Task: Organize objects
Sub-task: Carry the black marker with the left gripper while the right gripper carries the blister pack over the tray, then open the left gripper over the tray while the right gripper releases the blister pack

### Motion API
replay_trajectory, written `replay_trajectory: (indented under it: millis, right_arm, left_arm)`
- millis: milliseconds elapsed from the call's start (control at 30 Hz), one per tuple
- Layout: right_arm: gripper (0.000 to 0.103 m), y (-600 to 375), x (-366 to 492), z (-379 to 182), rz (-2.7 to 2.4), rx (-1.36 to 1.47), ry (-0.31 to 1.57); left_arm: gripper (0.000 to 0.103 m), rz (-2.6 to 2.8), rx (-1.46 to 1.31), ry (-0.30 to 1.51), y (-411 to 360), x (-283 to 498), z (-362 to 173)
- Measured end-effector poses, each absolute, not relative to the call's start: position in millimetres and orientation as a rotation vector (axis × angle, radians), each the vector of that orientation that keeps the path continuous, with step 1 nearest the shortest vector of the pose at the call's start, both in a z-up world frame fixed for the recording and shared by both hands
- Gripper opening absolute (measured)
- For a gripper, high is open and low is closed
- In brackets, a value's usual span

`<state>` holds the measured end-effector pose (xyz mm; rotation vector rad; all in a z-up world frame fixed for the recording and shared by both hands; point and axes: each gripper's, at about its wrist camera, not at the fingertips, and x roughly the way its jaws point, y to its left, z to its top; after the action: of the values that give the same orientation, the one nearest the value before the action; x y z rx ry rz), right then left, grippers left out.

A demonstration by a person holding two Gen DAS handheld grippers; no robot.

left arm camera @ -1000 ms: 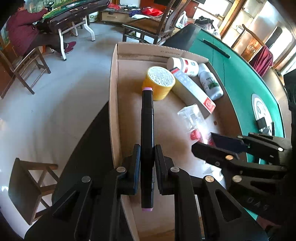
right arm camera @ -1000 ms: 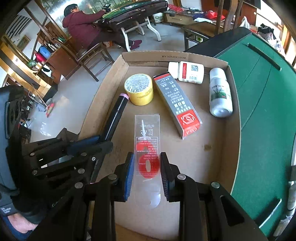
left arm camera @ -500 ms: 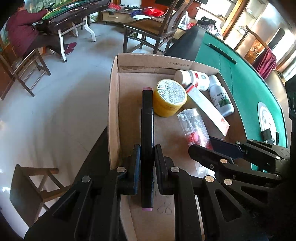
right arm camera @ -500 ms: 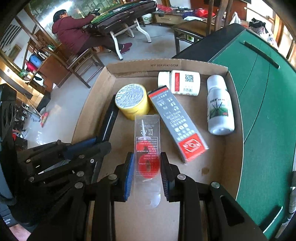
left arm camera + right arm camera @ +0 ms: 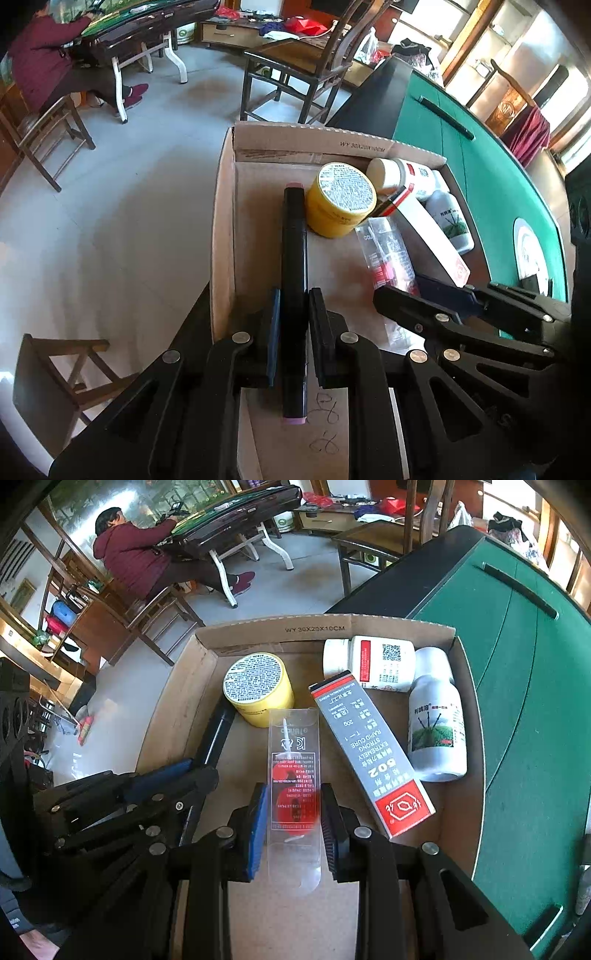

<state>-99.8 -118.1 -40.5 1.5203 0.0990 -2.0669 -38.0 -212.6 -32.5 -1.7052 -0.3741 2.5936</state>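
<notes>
A shallow cardboard box lies on a green table. My left gripper is shut on a black marker with pink ends, held low along the box's left wall. My right gripper is shut on a clear plastic blister pack with a red item inside, held low over the box floor. The marker and the left gripper also show in the right wrist view. The blister pack also shows in the left wrist view.
In the box lie a yellow round tin, a grey and red glue carton, a white bottle and a silver bottle. Green table felt is to the right. Chairs and a seated person are beyond.
Both grippers have drawn back toward the near end of the box, each still holding its object. The left gripper's jaws look slightly wider around the marker.
</notes>
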Motion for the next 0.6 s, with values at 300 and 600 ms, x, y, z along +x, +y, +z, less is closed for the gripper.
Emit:
replay_trajectory:
  millis: [300,600]
  right_arm:
    - [0.029,-114.7,-100.9,-40.9,-2.057,1.537,0.091]
    - [0.03,-108.5,-95.8,-37.5,-2.05,1.556,0.087]
  left_arm:
    - [0.021,2.578,-1.707,-0.401,-211.9,-37.3,-28.9]
    - [0.025,2.571,-1.717,-0.414,-208.3,-32.6,-25.3]
